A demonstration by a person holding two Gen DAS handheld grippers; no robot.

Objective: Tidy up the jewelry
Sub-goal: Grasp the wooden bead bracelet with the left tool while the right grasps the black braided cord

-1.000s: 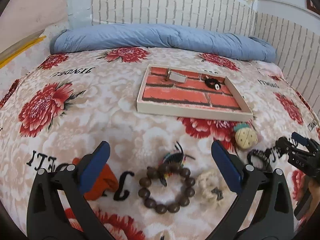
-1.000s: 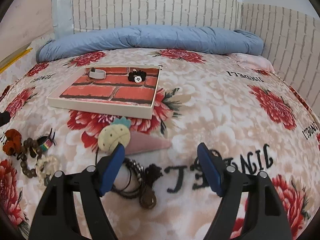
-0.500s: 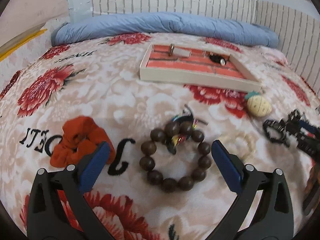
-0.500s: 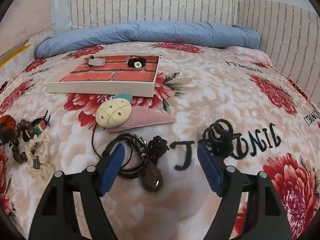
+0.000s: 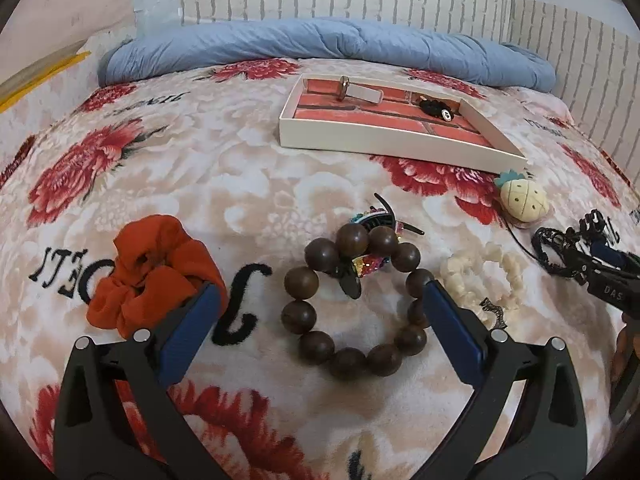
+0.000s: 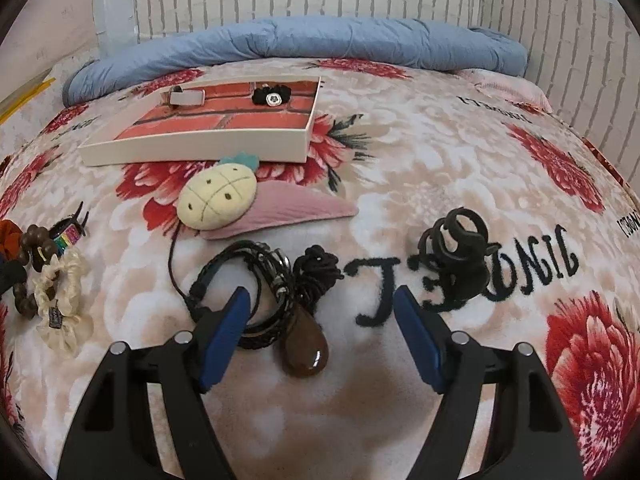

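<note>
My left gripper [image 5: 318,300] hangs open low over a brown wooden bead bracelet [image 5: 352,300], its jaws straddling the ring without touching it. A rainbow hair clip [image 5: 370,240] lies across the bracelet's far side, an orange scrunchie [image 5: 154,276] to the left, a cream scrunchie [image 5: 482,280] to the right. My right gripper [image 6: 322,304] stands open over a brown teardrop pendant [image 6: 306,350] on a black cord [image 6: 318,268], beside black leather bracelets [image 6: 244,276]. The white tray [image 6: 192,148] with a brick-pattern floor holds a silver clip [image 6: 184,96] and a black flower piece [image 6: 274,98].
A pineapple plush clip [image 6: 218,196] lies on a pink triangular piece [image 6: 296,210] in front of the tray. Black hair ties [image 6: 456,256] lie to the right. Everything rests on a floral blanket [image 6: 440,152]; a rolled blue quilt [image 6: 304,40] lies against the brick-pattern wall.
Both grippers have sunk toward the blanket. The bead bracelet now lies between the left jaws and the pendant between the right ones. Both stay open.
</note>
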